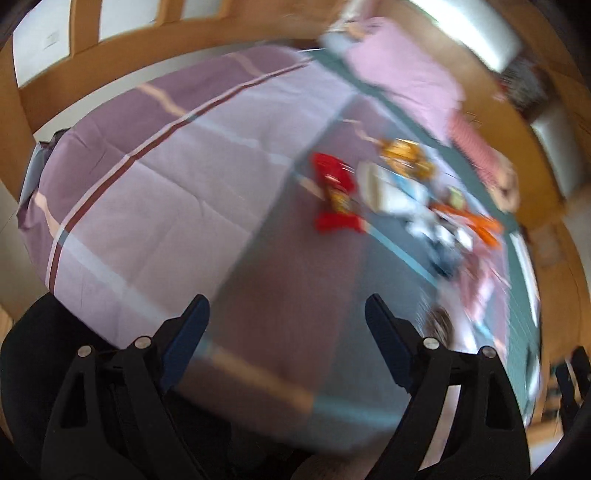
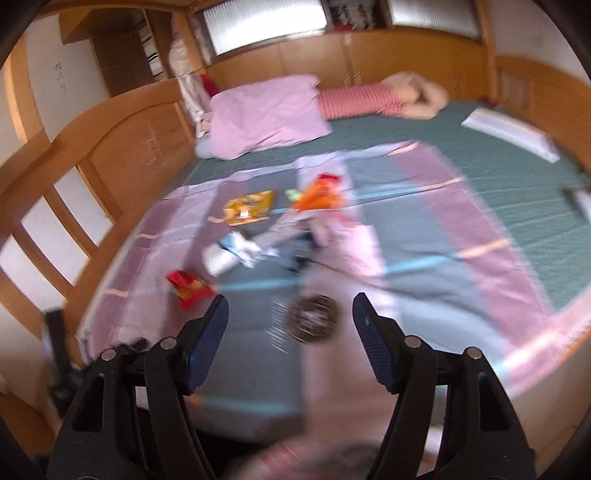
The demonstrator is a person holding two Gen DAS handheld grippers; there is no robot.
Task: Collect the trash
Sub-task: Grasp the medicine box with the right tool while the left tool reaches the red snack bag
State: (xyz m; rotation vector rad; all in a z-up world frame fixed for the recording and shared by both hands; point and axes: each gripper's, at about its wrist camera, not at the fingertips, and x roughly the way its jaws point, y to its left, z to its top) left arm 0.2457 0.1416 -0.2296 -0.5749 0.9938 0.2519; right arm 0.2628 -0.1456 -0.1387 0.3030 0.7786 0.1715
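Note:
Trash lies scattered on a bed's purple patchwork quilt (image 1: 155, 192). In the left wrist view a red snack wrapper (image 1: 334, 194), a yellow wrapper (image 1: 404, 155), a white packet (image 1: 388, 188) and an orange wrapper (image 1: 476, 221) lie ahead and to the right of my left gripper (image 1: 286, 308), which is open and empty. In the right wrist view my right gripper (image 2: 290, 308) is open and empty above the quilt (image 2: 443, 229); a dark round item (image 2: 312, 319) lies between its fingertips' line of sight. The red wrapper (image 2: 188, 286), white packet (image 2: 231, 254), yellow wrapper (image 2: 249, 210) and orange wrapper (image 2: 319, 195) lie beyond. Both views are blurred.
A pink pillow (image 2: 266, 114) and a red-striped cushion (image 2: 354, 99) rest at the head of the bed on a green sheet (image 2: 480, 147). Wooden bed frame and panelling (image 2: 122, 147) surround the mattress. Frosted windows (image 2: 264, 22) line the far wall.

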